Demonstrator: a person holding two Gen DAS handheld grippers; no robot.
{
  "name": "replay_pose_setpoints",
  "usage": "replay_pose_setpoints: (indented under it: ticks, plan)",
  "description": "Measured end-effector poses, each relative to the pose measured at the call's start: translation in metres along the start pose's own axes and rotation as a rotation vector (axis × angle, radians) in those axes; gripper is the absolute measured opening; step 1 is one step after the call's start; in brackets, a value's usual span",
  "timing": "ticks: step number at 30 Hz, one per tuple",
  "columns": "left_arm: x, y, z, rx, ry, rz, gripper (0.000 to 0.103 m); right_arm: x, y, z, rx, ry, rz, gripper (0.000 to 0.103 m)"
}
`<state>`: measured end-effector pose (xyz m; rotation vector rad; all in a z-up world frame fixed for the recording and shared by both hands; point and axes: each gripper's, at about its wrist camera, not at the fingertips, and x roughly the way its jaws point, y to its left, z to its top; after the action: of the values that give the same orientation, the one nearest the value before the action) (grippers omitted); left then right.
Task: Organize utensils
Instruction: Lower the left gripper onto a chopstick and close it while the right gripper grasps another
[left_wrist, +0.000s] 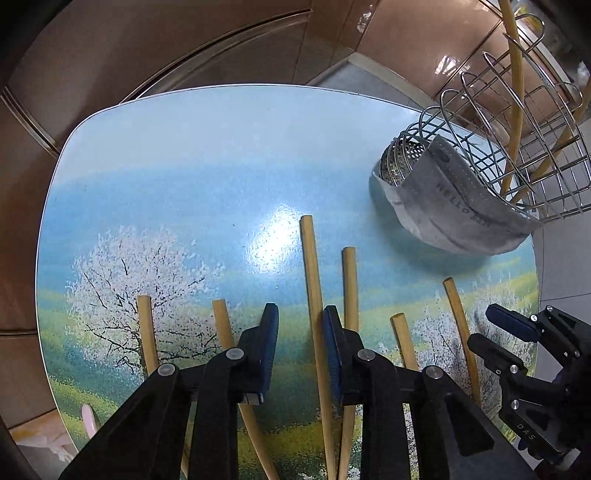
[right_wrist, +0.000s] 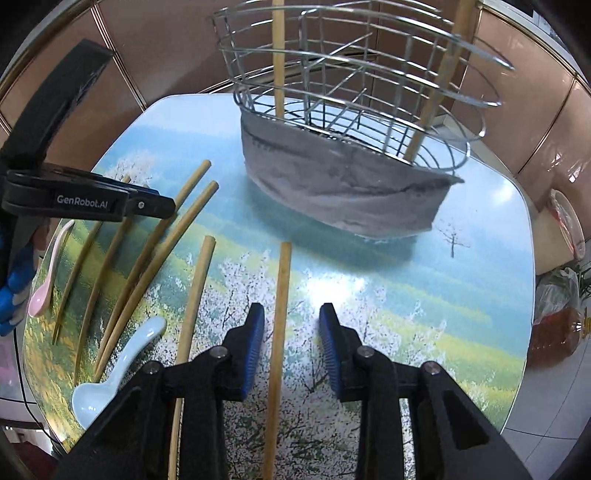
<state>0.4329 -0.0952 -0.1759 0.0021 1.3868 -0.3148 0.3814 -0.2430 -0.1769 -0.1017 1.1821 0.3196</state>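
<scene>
Several wooden chopsticks lie on the landscape-printed table (left_wrist: 207, 177). My left gripper (left_wrist: 301, 325) is open; one chopstick (left_wrist: 312, 280) lies between its fingers, nearer the right one. My right gripper (right_wrist: 291, 325) is open with another chopstick (right_wrist: 281, 302) between its fingers. A wire utensil basket (right_wrist: 332, 103), grey cloth (right_wrist: 332, 184) around its base, holds two upright chopsticks (right_wrist: 277, 55); it also shows in the left wrist view (left_wrist: 517, 147). The right gripper shows in the left wrist view (left_wrist: 496, 328).
A pale blue spoon (right_wrist: 110, 373) and a pink spoon (right_wrist: 48, 273) lie at the table's left. The left gripper's body (right_wrist: 85, 199) hangs over the left chopsticks. Bags (right_wrist: 557, 317) sit on the floor at right. Brown cabinet doors stand behind the table.
</scene>
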Motion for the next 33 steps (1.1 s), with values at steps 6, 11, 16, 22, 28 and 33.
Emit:
replay_pose_setpoints:
  ticks: [6,11,16,22,28,33]
  plan:
    - [0.004,-0.001,0.0,0.022,0.009,0.026,0.012,0.014,0.006,0.006,-0.024,0.037,-0.009,0.024]
    - [0.004,-0.005,-0.002,0.031,0.013,0.038,0.008,0.019,0.007,0.008,-0.026,0.053,-0.02,0.017]
    - [0.005,-0.007,-0.001,0.028,0.02,0.053,0.007,0.024,0.016,0.012,-0.046,0.076,-0.039,0.014]
    - [0.006,-0.01,0.0,0.019,0.02,0.056,0.005,0.033,0.028,0.021,-0.057,0.09,-0.04,0.008]
    - [0.005,-0.009,-0.004,-0.03,0.0,0.037,0.005,0.037,0.04,0.025,-0.041,0.071,-0.04,0.007]
    - [-0.007,-0.002,-0.012,-0.082,-0.049,-0.002,0.005,0.021,0.037,0.014,-0.026,0.027,-0.025,0.007]
